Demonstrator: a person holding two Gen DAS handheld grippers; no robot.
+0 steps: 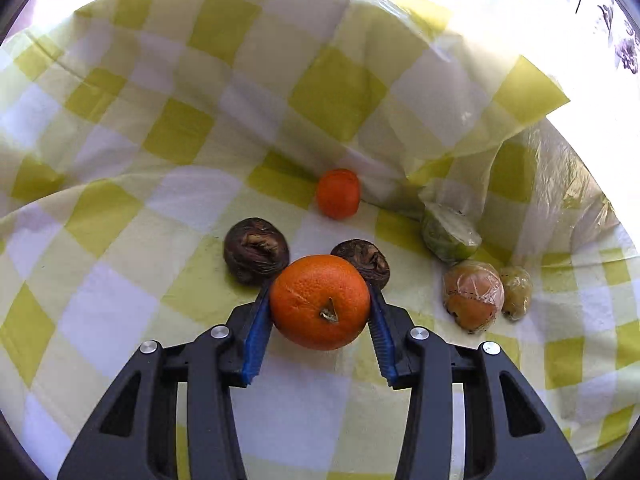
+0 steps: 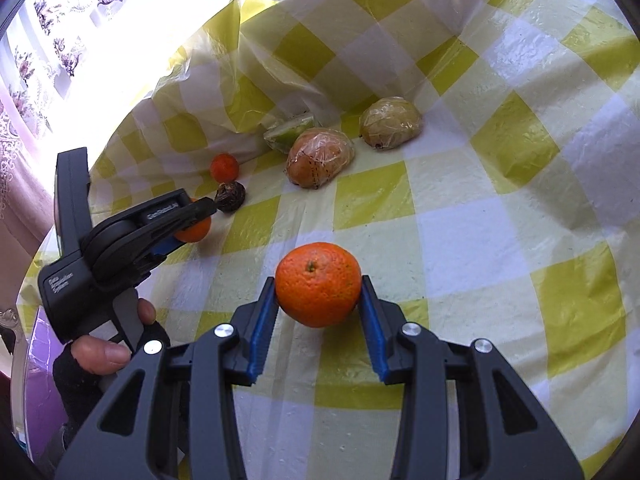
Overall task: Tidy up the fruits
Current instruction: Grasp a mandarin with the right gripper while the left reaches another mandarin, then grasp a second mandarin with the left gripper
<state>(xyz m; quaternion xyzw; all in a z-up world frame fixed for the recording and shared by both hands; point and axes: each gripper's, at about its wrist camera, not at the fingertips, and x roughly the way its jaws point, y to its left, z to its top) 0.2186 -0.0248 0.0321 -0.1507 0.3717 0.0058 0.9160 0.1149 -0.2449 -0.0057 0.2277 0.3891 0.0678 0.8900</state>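
My left gripper [image 1: 320,284] is shut on an orange [image 1: 320,304], with a blue pad pressed on each side and the stem end facing the camera. The right wrist view shows that gripper [image 2: 196,216] at the left, held by a gloved hand [image 2: 100,352], with its orange [image 2: 195,232] partly hidden. My right gripper [image 2: 318,280] is shut on a second orange [image 2: 318,296] above the yellow-checked cloth [image 2: 480,220]. A small tangerine [image 1: 338,193] and two dark wrinkled fruits [image 1: 256,250] [image 1: 366,258] lie just beyond the left gripper.
Three plastic-wrapped fruits lie to the right of the left gripper: a green one [image 1: 450,236], an orange-brown one [image 1: 472,296] and a small yellowish one [image 1: 516,292]. The cloth rises in a loose fold [image 1: 440,100] behind them. A flowered curtain [image 2: 60,48] hangs past the table edge.
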